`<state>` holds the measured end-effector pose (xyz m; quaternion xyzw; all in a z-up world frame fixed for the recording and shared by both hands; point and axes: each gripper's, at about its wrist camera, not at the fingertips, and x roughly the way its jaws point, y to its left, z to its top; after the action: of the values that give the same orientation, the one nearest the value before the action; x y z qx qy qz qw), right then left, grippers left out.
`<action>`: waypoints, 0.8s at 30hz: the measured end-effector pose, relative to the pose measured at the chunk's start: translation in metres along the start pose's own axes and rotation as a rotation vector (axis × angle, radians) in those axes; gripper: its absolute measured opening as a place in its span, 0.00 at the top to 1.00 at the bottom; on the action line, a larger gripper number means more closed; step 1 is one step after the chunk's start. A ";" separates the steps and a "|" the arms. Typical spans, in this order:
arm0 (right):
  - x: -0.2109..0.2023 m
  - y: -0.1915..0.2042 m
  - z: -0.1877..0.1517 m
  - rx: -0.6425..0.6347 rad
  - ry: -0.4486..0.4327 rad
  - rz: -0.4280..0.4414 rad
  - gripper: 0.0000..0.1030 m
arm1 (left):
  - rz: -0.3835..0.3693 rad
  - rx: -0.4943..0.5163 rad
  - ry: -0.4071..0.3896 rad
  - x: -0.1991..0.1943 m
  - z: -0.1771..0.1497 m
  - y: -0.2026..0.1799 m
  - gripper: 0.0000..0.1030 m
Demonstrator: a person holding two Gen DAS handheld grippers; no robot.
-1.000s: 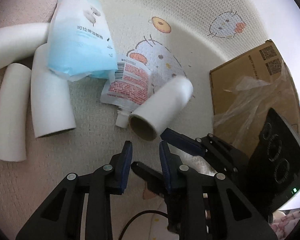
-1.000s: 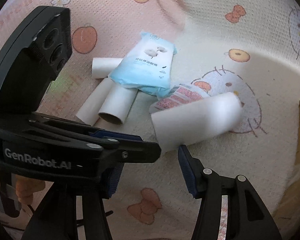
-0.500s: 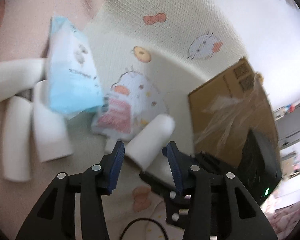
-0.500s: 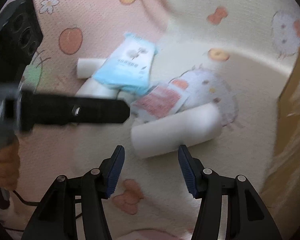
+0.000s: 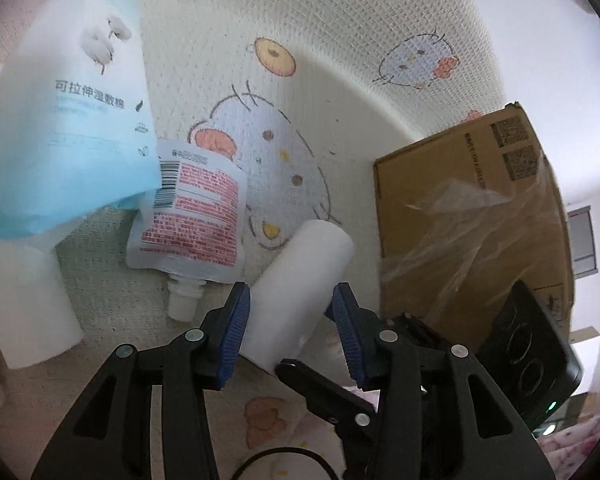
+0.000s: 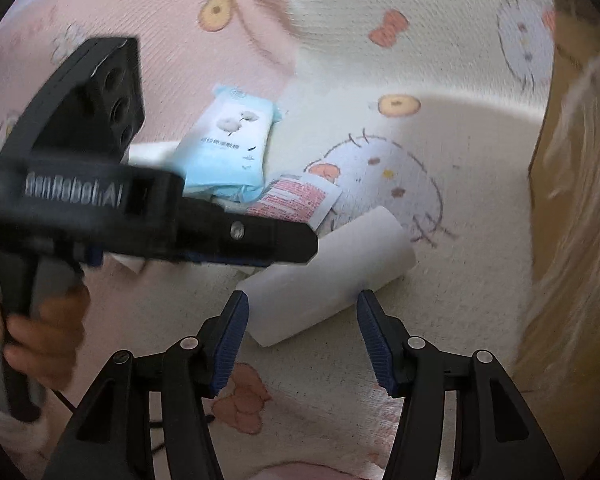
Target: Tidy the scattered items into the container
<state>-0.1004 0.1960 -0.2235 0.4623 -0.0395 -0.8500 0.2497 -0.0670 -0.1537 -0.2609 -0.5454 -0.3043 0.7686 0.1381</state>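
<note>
The left gripper (image 5: pixel 288 312) is parted around a white roll (image 5: pixel 300 288), jaws just closing, pads not pressing. The right gripper (image 6: pixel 300 332) is spread, just widening, beside it. A cardboard box (image 5: pixel 472 216) is seen nearby on the mat (image 5: pixel 340 80).

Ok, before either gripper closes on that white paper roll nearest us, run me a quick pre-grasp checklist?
1. White paper roll between the left gripper fingers: ok; jaws straddle its near end, having just closed slightly.
2. Left pads pressing on the roll: not ok; gaps show on both sides.
3. Right gripper lined up: ok; jaws have just been opening, roll sits just beyond the tips, untouched.
4. Grippers clear of each other: not ok; both converge on the same roll, fingers overlapping.
5. White spouted pouch with red print clear of the grasp: ok; beside the roll, outside the jaws.
6. Brown cardboard box open to receive: cannot tell; clear plastic drapes it.
</note>
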 end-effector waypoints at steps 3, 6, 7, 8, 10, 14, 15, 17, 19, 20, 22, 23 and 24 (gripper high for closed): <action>0.005 0.003 -0.001 -0.019 -0.008 0.035 0.40 | 0.006 -0.024 0.027 0.000 -0.003 0.004 0.73; 0.007 0.009 -0.004 -0.056 -0.008 0.037 0.40 | -0.001 -0.037 0.041 -0.002 -0.011 0.007 0.73; 0.007 0.011 -0.004 -0.071 -0.009 0.045 0.40 | 0.008 -0.030 0.039 -0.004 -0.014 0.006 0.73; 0.006 0.014 -0.004 -0.090 -0.015 0.052 0.40 | 0.021 -0.029 0.034 -0.007 -0.020 0.005 0.73; 0.003 0.020 -0.004 -0.124 -0.032 0.084 0.40 | 0.043 -0.035 0.020 -0.011 -0.028 0.005 0.73; -0.006 0.038 -0.007 -0.201 -0.054 0.170 0.42 | 0.163 -0.010 -0.073 -0.036 -0.052 -0.012 0.72; -0.008 0.042 -0.008 -0.215 -0.063 0.184 0.43 | 0.178 -0.007 -0.086 -0.042 -0.055 -0.013 0.72; -0.010 0.052 -0.008 -0.252 -0.068 0.221 0.43 | 0.198 -0.032 -0.113 -0.056 -0.063 -0.012 0.72; -0.007 0.062 -0.008 -0.286 -0.056 0.255 0.43 | 0.206 -0.062 -0.120 -0.064 -0.067 -0.005 0.72; -0.006 0.066 -0.008 -0.303 -0.053 0.264 0.43 | 0.210 -0.080 -0.122 -0.067 -0.068 -0.001 0.72; 0.002 0.076 -0.008 -0.340 -0.030 0.276 0.43 | 0.217 -0.109 -0.122 -0.070 -0.071 0.008 0.72; 0.005 0.079 -0.008 -0.360 -0.018 0.273 0.43 | 0.208 -0.132 -0.112 -0.070 -0.072 0.015 0.72; 0.008 0.082 -0.009 -0.378 -0.011 0.267 0.43 | 0.195 -0.156 -0.103 -0.069 -0.072 0.021 0.72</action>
<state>-0.0647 0.1221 -0.2100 0.3932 0.0585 -0.8043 0.4417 0.0272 -0.1848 -0.2375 -0.5411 -0.3155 0.7795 0.0043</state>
